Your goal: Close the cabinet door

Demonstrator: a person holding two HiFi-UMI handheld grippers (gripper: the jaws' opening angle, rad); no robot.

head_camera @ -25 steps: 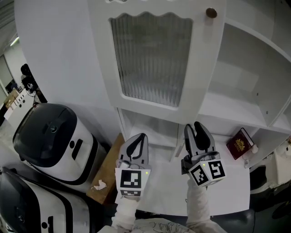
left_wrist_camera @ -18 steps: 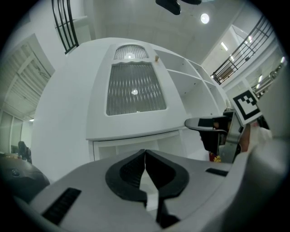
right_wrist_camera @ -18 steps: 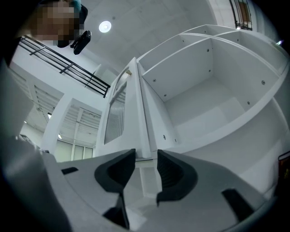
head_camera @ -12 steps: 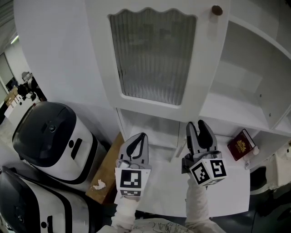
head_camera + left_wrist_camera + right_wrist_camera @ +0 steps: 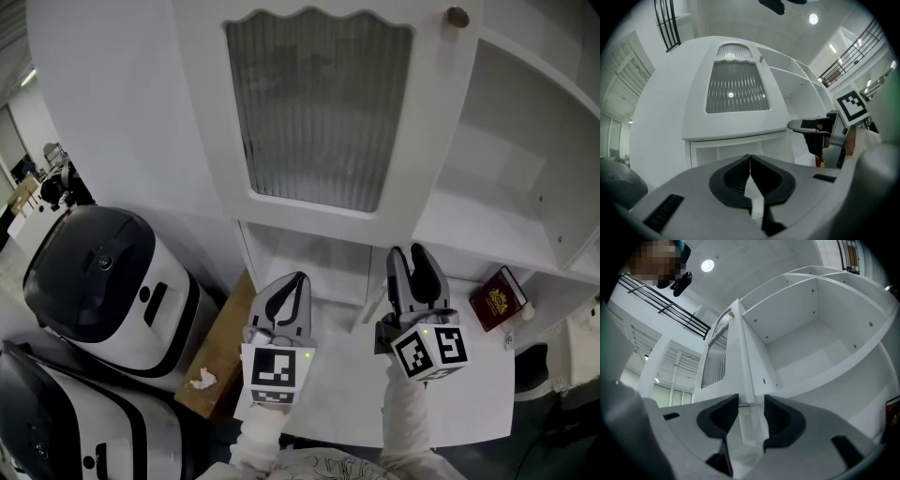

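Observation:
The white cabinet door (image 5: pixel 319 112) with a ribbed glass pane and a brown knob (image 5: pixel 457 17) stands swung out from the open cabinet (image 5: pixel 506 187). My right gripper (image 5: pixel 413 253) is open just under the door's lower right corner. In the right gripper view the door's thin edge (image 5: pixel 743 357) lines up with the gap of the right gripper (image 5: pixel 751 399), and the pads are off it. My left gripper (image 5: pixel 292 283) is shut on nothing, level, below the door's lower rail. The left gripper (image 5: pixel 750 157) faces the door's front (image 5: pixel 736 89).
A red booklet (image 5: pixel 497 298) lies on the white counter (image 5: pixel 469 394) at the right. Two black-and-white appliances (image 5: pixel 94 281) stand at the left. A brown board (image 5: pixel 220 347) with a crumpled scrap lies beside them. Bare cabinet shelves (image 5: pixel 811 348) are behind the door.
The right gripper's jaws have spread wider and it has edged slightly right. The door and knob sit a little further right in the head view. The left gripper has stayed put.

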